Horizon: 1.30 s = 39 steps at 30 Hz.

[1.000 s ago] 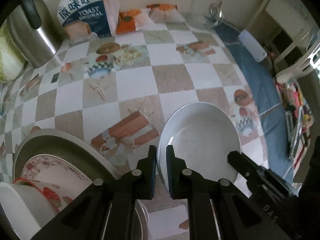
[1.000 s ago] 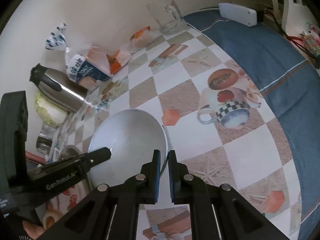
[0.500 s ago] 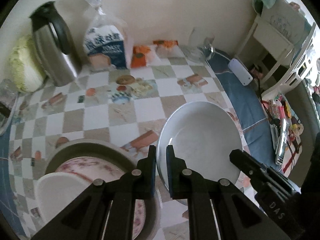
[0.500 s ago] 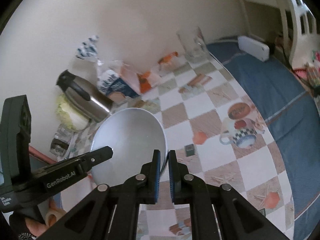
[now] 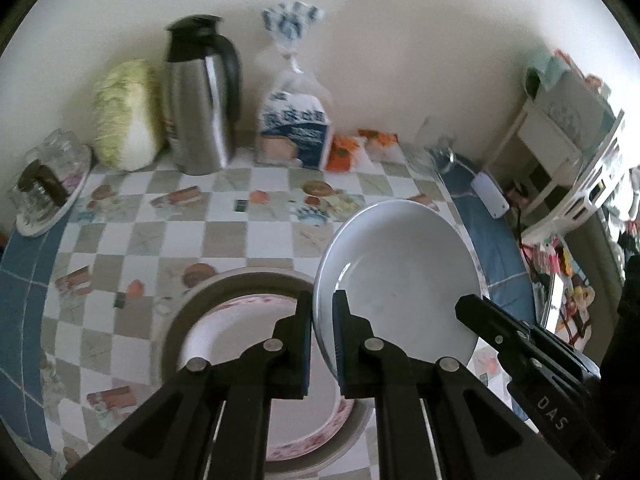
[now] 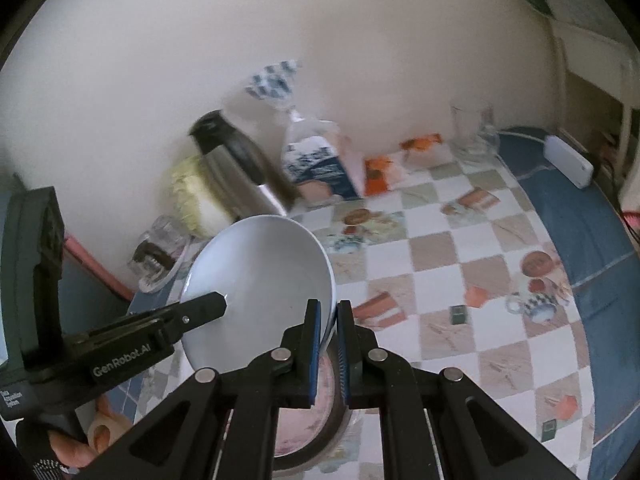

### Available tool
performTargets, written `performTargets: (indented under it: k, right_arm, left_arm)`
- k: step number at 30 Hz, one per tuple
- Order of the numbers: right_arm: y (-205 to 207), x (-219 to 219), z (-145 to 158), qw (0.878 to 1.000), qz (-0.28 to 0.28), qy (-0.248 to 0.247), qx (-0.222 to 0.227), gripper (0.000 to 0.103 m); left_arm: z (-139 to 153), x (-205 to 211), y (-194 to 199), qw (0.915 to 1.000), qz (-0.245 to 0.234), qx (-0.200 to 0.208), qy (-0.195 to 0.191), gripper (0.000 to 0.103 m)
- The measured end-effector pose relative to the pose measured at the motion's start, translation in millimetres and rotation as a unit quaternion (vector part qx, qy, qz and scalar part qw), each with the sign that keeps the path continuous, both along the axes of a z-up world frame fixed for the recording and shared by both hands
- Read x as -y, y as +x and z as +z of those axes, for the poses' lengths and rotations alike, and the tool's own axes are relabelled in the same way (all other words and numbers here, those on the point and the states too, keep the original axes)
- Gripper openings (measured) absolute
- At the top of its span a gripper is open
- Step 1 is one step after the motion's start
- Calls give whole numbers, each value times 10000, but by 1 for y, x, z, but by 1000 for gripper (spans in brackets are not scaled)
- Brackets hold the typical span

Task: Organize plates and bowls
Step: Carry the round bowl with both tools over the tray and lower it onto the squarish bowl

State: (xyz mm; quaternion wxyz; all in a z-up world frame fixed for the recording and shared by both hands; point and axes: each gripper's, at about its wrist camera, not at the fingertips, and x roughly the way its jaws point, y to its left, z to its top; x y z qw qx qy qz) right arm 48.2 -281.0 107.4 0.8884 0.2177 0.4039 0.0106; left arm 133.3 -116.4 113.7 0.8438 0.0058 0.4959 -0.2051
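Left wrist view, stacked plates (image 5: pixel 240 332) beneath, right view, hand (image 6: pixel 68 450) gripping left tool (image 6: pixel 208 306)

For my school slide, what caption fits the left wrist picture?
Two grippers pinch a white plate's rim above stacked dishes.

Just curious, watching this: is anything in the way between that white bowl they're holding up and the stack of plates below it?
Nothing visible. Both grippers pinch the white bowl by its rim, and only air separates it from the plates.

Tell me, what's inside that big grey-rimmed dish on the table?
A pink floral plate lies inside the grey-rimmed dish. The left claw and the lifted white bowl it grips cover part of it, so anything else there stays hidden.
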Motion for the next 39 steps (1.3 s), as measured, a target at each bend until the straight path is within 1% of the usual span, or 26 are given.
performTargets:
  k: [6,9,14,18,25,28,33,39]
  right_arm:
    - [4,-42,11,9990,444,-101,40,9]
    - [6,-60,12,9979,616,-218,9,9]
    - [8,-79,7,9960,809,-358,-123,9]
    - [10,-85,-3,9950,874,-395,-282,9]
    - [16,-92,-21,9925,1022,-441,-501,9]
    - [19,-95,-27,9915,1057,-468,-593,9]
    - [22,-94,-32,9916,981,-513,-667,9]
    - [23,-91,-35,9920,937,-489,-684,9]
  left_arm:
    - [4,-45,-8,9994,330,46,-115,10]
    - [-1,-63,-12,9986,473,-21,-219,10]
    - [-17,-82,-17,9970,622,-201,-414,10]
    - [-28,-89,-21,9959,700,-275,-510,10]
    - [-44,-102,-26,9923,961,-259,-735,10]
    - [-49,-104,-24,9914,982,-322,-800,10]
    - [-54,-98,-23,9925,887,-382,-753,10]
    - [-56,-94,-21,9937,900,-321,-578,10]
